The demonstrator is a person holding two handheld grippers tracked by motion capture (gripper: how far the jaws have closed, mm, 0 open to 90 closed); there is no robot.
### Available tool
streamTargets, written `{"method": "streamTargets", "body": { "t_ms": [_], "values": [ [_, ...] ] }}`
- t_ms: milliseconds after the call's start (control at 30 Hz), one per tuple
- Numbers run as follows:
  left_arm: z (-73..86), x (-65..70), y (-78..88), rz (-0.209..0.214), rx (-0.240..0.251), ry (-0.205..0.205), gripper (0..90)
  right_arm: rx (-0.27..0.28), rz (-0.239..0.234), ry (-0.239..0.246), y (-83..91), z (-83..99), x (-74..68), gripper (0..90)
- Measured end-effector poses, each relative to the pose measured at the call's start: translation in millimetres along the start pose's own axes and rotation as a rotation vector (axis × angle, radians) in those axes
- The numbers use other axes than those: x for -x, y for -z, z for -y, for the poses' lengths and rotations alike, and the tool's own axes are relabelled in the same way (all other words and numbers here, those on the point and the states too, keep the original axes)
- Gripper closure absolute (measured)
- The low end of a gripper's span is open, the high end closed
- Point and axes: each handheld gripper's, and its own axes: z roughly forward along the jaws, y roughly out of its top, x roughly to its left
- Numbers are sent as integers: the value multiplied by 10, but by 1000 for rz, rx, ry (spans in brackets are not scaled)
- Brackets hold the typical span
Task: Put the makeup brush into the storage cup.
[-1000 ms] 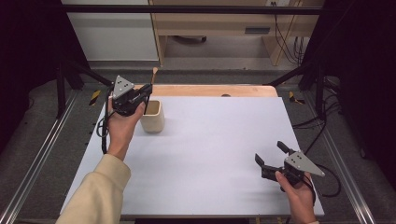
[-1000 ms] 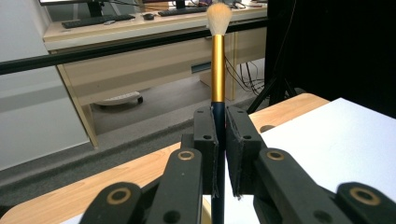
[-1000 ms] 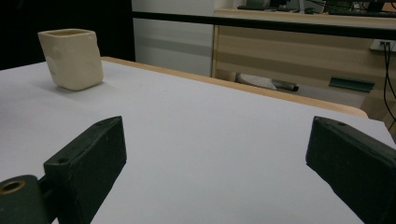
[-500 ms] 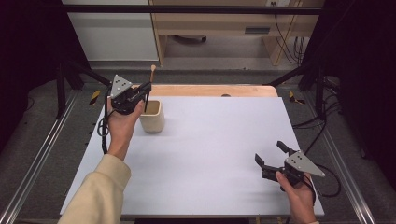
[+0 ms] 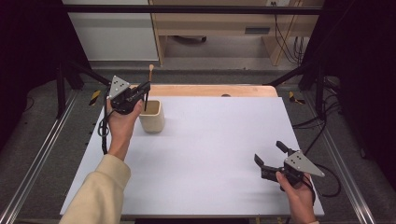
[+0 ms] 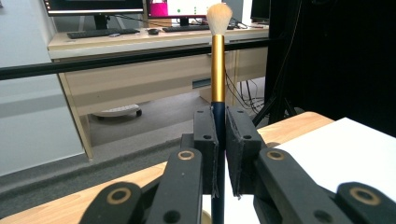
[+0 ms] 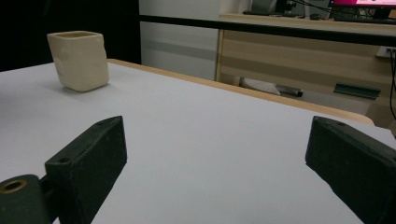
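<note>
**Makeup brush held upright above the cup**

The makeup brush (image 6: 217, 93) is clamped by its dark handle in the left tool (image 5: 142, 91), bristles up, over the cream cup (image 5: 152, 116) on the white tabletop (image 5: 210, 140). The right tool (image 5: 271, 156) is kept wide apart, with nothing in it, near the tabletop's front right corner.

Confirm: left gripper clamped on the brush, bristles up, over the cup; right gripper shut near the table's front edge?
Not quite: the right gripper is open, its jaws wide apart with nothing between them, as the right gripper view shows. The left gripper does clamp the brush, bristles up, over the cup.

Even light, dark surroundings, slight softness
</note>
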Motion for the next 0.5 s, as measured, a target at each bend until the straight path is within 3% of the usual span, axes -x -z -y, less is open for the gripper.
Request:
{"method": "streamTargets", "body": {
  "t_ms": [500],
  "values": [
    [87,-87,-32,3,14,24,828,-5,1,2,-9,5,-5,57]
  ]
}}
